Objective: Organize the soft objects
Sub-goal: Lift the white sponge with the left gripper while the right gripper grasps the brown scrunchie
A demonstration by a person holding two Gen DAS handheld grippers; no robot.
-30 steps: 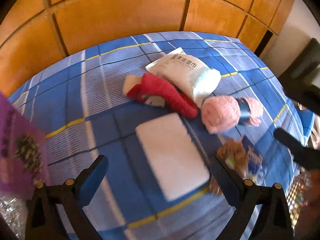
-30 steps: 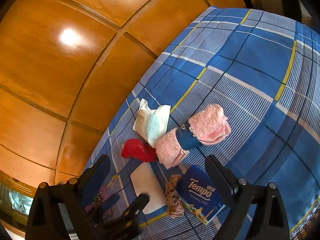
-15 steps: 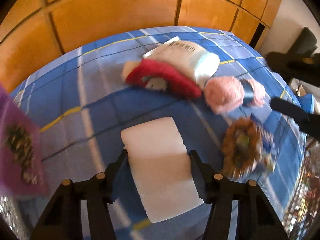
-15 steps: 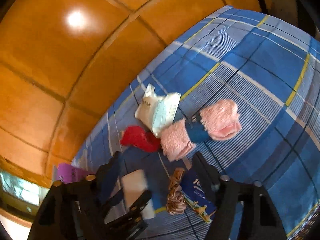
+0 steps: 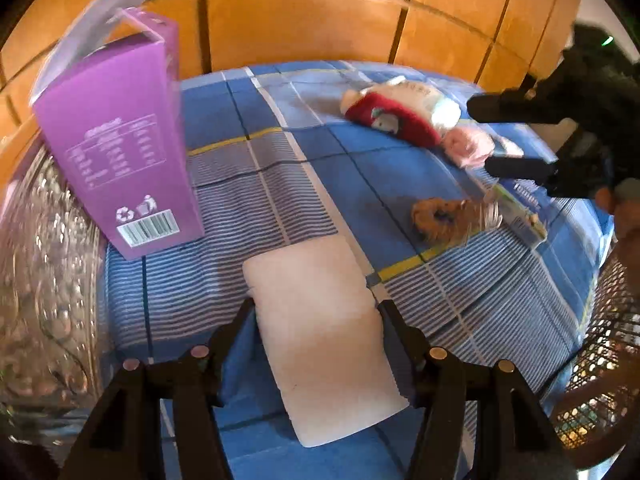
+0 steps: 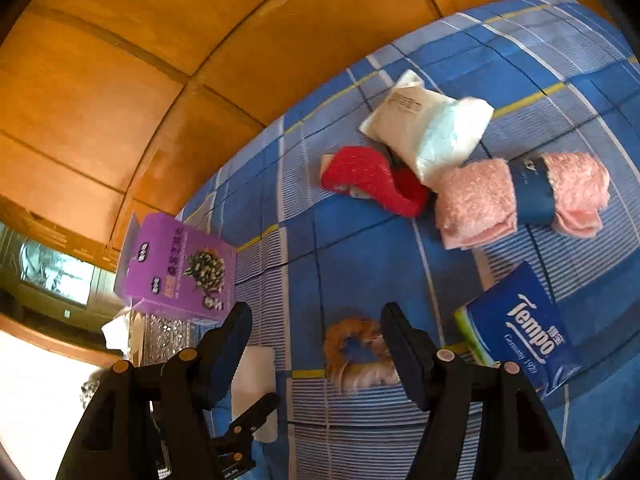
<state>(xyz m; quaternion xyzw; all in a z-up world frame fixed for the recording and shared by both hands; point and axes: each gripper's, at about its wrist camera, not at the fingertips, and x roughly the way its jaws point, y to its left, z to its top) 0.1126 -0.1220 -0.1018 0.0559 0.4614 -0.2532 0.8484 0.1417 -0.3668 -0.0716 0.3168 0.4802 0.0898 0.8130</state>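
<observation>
Warm, bright light glares off the wooden panelling (image 6: pixel 120 72) at twelve o'clock, fisheye bending curves every edge, and motion blur smears the scrunchie (image 5: pixel 444 216).

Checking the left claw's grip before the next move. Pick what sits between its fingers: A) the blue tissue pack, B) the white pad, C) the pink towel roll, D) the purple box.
B: in the left wrist view, the left claw has its fingers against both sides of the white pad, while the purple box stands apart to the side.
</observation>
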